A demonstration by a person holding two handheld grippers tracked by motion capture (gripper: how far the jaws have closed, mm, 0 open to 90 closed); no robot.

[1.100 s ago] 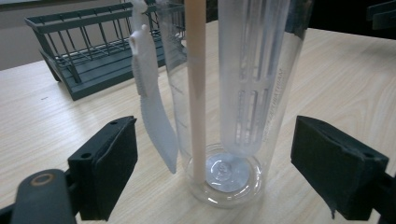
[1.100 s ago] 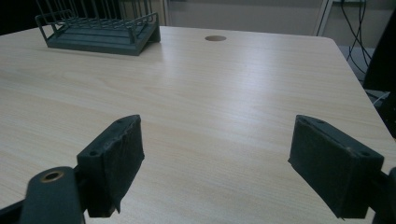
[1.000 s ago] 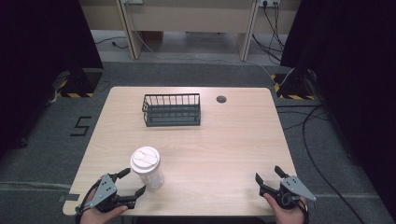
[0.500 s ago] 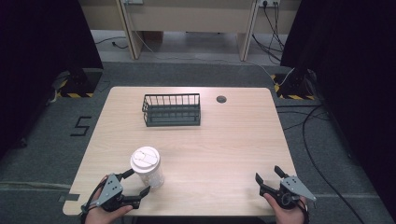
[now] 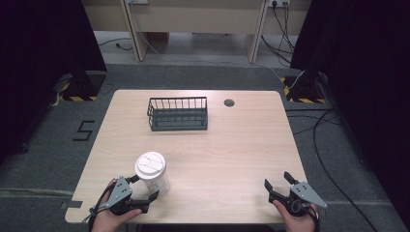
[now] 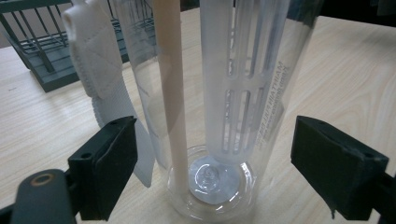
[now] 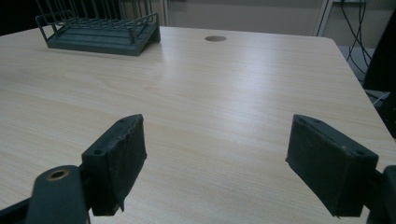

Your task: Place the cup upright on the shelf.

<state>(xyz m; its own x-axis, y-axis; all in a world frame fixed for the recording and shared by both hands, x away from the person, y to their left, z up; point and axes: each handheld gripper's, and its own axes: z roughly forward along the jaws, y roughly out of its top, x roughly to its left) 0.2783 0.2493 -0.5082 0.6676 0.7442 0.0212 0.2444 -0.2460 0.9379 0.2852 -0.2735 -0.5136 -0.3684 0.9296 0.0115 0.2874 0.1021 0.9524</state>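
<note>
Up close in the left gripper view, the clear bottle (image 6: 224, 116) is cut off at the frame's top, standing between the left gripper's (image 6: 215, 172) wide-open jaws; the right gripper (image 7: 215, 168) gapes empty.

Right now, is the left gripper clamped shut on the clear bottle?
No: in the left gripper view both jaws stand apart from the clear bottle, with table visible in the gaps.

- A black figure "5" (image 5: 85, 130) is marked on the grey floor left of the table.
- Raised lettering (image 6: 272, 105) runs down the clear bottle (image 6: 243, 93); it is perhaps "BATHAM", too faint to be sure.
</note>
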